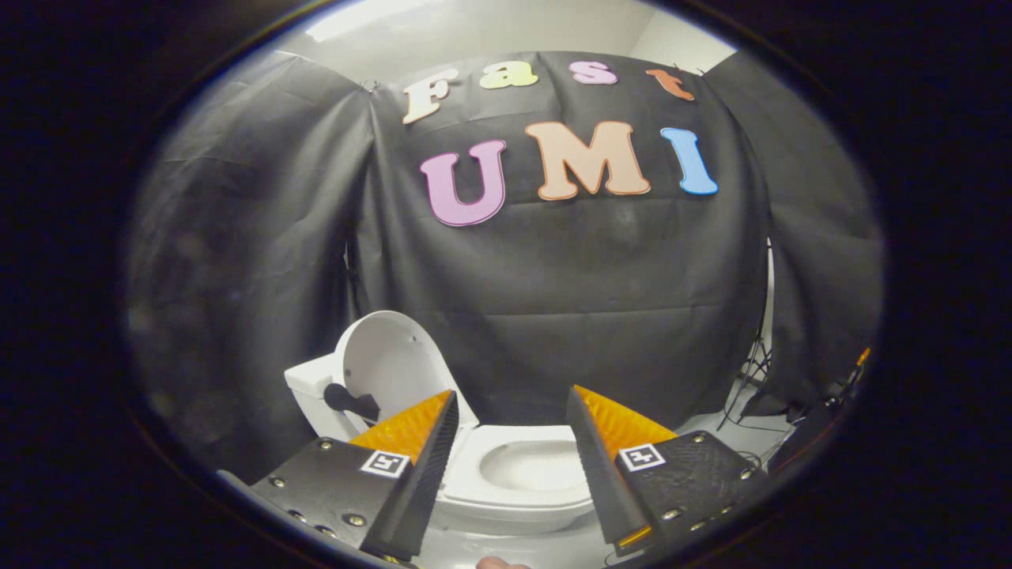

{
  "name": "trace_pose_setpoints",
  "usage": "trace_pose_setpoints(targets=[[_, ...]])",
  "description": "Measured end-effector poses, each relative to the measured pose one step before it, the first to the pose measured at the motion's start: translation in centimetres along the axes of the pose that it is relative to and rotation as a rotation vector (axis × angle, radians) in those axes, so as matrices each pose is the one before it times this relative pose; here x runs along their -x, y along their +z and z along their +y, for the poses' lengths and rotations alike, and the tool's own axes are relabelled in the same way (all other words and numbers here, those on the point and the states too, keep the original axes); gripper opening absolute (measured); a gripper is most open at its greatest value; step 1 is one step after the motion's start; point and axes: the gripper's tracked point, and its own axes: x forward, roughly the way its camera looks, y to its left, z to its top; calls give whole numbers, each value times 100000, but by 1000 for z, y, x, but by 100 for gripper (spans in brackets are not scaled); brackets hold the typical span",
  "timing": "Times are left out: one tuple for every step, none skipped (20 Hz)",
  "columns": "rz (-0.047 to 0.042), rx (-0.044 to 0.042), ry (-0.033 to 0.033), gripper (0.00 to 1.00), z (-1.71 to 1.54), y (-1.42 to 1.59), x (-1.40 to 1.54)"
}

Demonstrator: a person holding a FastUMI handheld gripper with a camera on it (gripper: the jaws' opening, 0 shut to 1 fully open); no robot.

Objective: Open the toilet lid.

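Cloth-walled demo booth [601, 261] w/ toilet [522, 474]

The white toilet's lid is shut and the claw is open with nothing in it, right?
Not quite. In the gripper view the white toilet's round white lid stands raised, leaning back near the tank. The claw is open with nothing in it.

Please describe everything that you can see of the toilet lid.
The white, rounded toilet lid, seemingly smooth plastic, stands raised, its pale inner face with small bumps showing. It is hinged at the back of the white toilet seat, in front of the white tank, beyond one finger. The gripper is open and holds nothing; its fingers do not touch the lid.
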Motion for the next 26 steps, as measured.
trace_pose_setpoints(targets=[[-534, 508, -728, 85, -618, 356, 351], [-454, 359, -757, 87, -658, 228, 190], [-904, 167, -1094, 100, -805, 299, 264], [-939, -187, -1374, 100, -924, 565, 501], [-685, -502, -763, 100, -794, 483, 270], [-962, -367, -780, 100, -688, 476, 282], [-795, -417, -2086, 100, -1102, 511, 249], [-706, -626, -1284, 100, -940, 467, 271], [-953, -304, -198, 100, -557, 469, 295], [-692, -364, -889, 100, -877, 360, 222], [-237, -479, -1239, 100, -995, 152, 192], [36, -42, -1419, 100, -994, -53, 187], [69, 6, -1475, 100, -1114, -59, 159], [125, 260, -784, 100, -528, -80, 120], [251, 712, -1793, 100, -1140, -316, 66], [739, 1026, -2396, 100, -1411, -607, 21], [459, 743, -1908, 100, -1243, -583, 83], [891, 314, -1671, 100, -988, -657, -20], [761, -214, -1449, 100, -876, -729, -47], [818, -593, -940, 100, -568, -700, -177], [1708, -898, -360, 100, -318, -747, -188], [1514, -487, 54, 100, -15, -543, -226], [522, 176, 284, 100, 126, -199, -171], [-1, 685, -134, 100, 49, -31, -166], [106, 1090, 57, 100, 160, -93, -142], [39, 953, 293, 100, 252, -237, -133]])
